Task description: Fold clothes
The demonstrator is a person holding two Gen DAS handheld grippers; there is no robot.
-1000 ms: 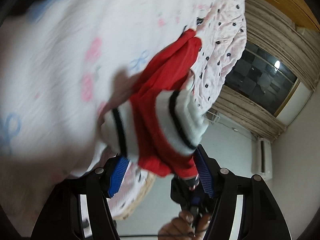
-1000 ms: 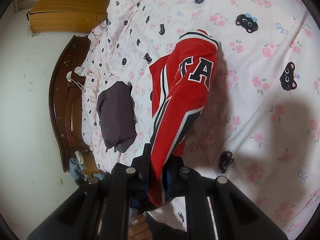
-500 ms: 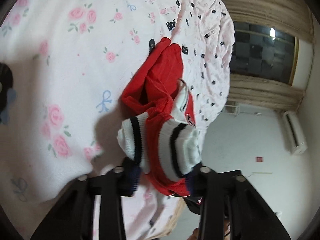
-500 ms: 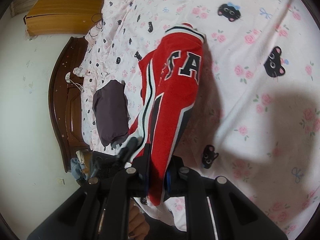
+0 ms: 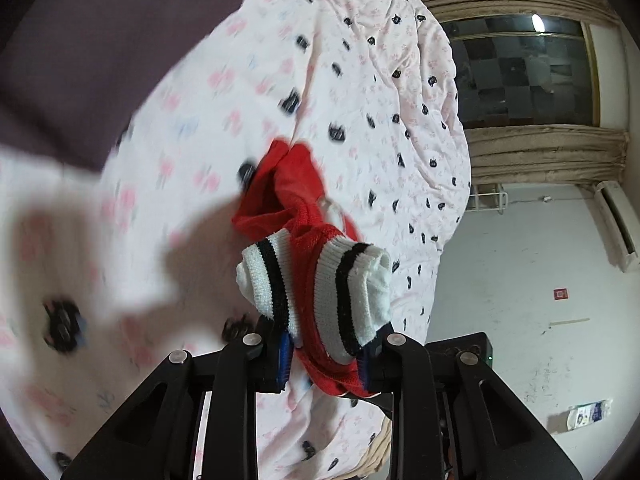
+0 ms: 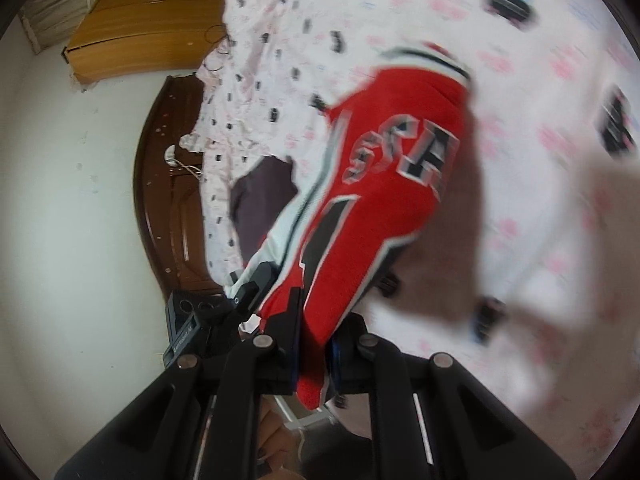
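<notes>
A red knit garment (image 5: 296,184) with white and black striped cuffs (image 5: 348,292) hangs above the pink cat-print bed sheet (image 5: 360,80). My left gripper (image 5: 324,356) has the bunched cuffs between its blue pads, which press on them as the jaws are closing. In the right wrist view the same red garment (image 6: 384,184), with large white-edged letters, stretches away from my right gripper (image 6: 314,364). That gripper is shut on the garment's red edge. The garment is lifted off the sheet (image 6: 540,200) and casts a shadow on it.
A dark folded garment (image 6: 260,196) lies on the bed near the brown wooden headboard (image 6: 168,200). It also fills the upper left as a dark garment (image 5: 100,60). A wooden cabinet (image 6: 140,32), a window (image 5: 520,72), an air conditioner (image 5: 616,224) and a hand (image 6: 276,440) show.
My left gripper has closed onto the striped cuffs, risen and rolled. The right gripper keeps its hold while the garment swings up and toward it.
</notes>
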